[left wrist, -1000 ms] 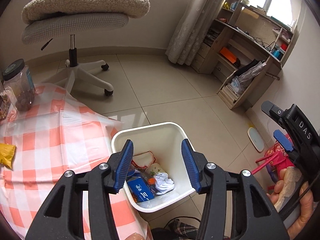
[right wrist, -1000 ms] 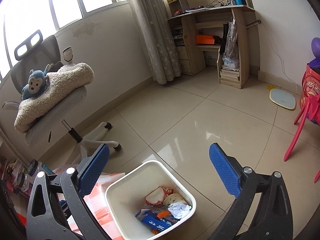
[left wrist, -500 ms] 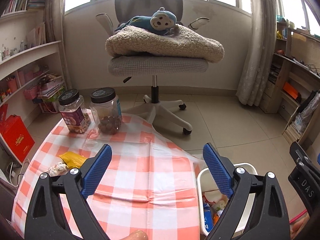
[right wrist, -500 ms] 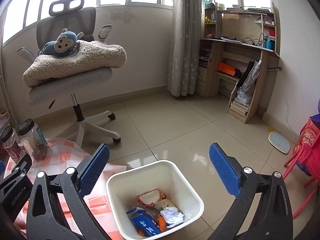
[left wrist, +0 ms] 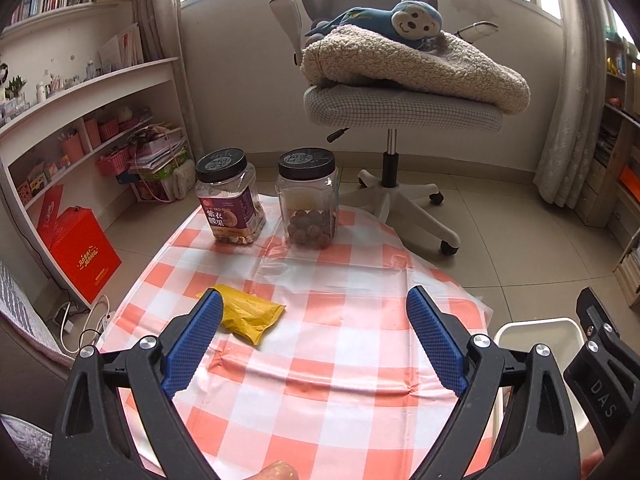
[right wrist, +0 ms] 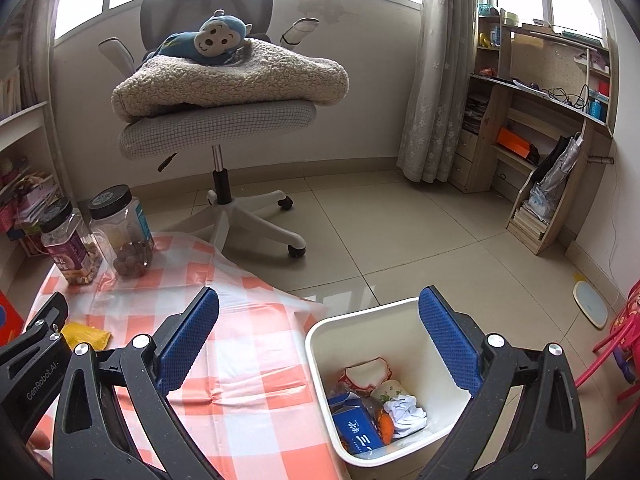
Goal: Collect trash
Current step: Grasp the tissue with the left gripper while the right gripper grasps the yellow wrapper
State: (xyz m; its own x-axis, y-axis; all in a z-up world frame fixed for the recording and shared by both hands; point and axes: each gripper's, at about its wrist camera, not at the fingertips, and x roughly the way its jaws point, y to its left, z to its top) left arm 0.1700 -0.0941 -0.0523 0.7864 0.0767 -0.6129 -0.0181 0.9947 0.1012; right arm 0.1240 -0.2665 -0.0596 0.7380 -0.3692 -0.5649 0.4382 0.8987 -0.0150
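The bench (left wrist: 320,360), draped in an orange-and-white checked cloth, serves as the landmark for everything here. Beyond its far edge stands a grey office chair (left wrist: 400,108) carrying a folded fleece blanket (left wrist: 416,64) with a blue monkey plush (left wrist: 400,20) on top. Off the bench's right edge, on the tiled floor, sits the white bin (right wrist: 384,384); inside it lie a blue carton (right wrist: 356,428), a crumpled white tissue (right wrist: 406,412), something orange and a red-rimmed wrapper.

Over the bench's near edge the left tool (left wrist: 316,344) hovers with its blue pads spread wide, released and holding nothing. The right tool (right wrist: 318,344) is likewise released and empty, its left pad above the bench's right corner and its right pad above the bin.

At the bench's far edge stand two black-lidded clear jars side by side: the labelled jar (left wrist: 230,200) on the left and the nut jar (left wrist: 308,200) to its right.

The yellow packet (left wrist: 248,314) lies flat on the bench's left-middle part, nearer than the jars. In the left wrist view it sits just beside the left tool's left pad, partly hidden behind the tip, not between the pads. In the right wrist view it shows near the bench's left side, well apart from the right tool.
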